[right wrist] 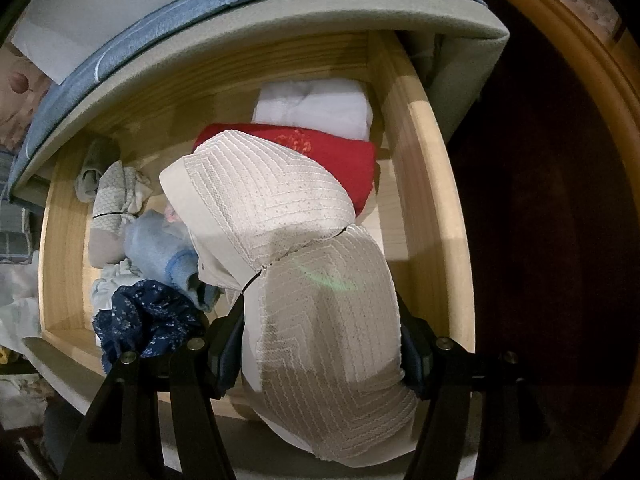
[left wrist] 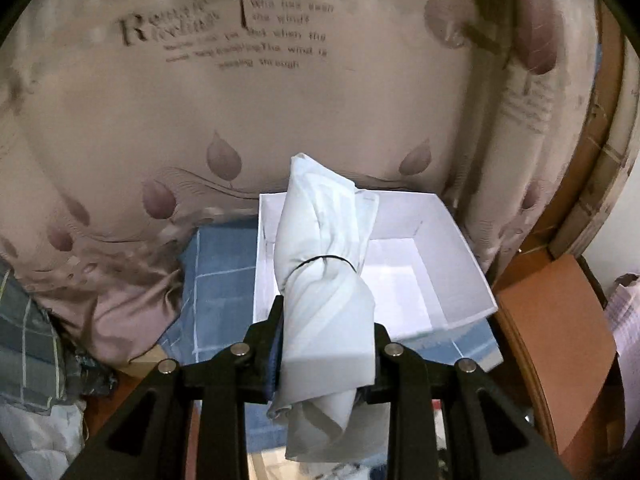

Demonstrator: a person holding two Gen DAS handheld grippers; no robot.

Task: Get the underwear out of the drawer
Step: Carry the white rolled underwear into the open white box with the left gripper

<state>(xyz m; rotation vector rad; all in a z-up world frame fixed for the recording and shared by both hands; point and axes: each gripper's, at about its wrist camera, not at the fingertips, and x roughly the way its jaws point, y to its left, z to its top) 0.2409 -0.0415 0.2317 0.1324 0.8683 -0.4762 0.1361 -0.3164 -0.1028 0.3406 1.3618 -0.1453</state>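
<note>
In the left wrist view my left gripper [left wrist: 326, 344] is shut on a rolled white underwear bundle [left wrist: 324, 264] tied with a black band, held upright over the near edge of a white box [left wrist: 452, 240]. In the right wrist view my right gripper [right wrist: 320, 344] is shut on a cream textured underwear roll [right wrist: 304, 272] with a black band, held above the open wooden drawer [right wrist: 432, 184]. The drawer holds a red folded item [right wrist: 344, 156], a white folded item [right wrist: 316, 104], a grey-patterned roll [right wrist: 112, 208], a light blue piece [right wrist: 160, 240] and a navy dotted piece [right wrist: 148, 320].
The white box sits on a blue checked sheet [left wrist: 220, 292] in front of a beige leaf-print quilt [left wrist: 240, 112]. A wooden bed frame [left wrist: 560, 312] curves at right. In the right wrist view the mattress edge [right wrist: 240, 28] overhangs the drawer's back; dark floor lies right.
</note>
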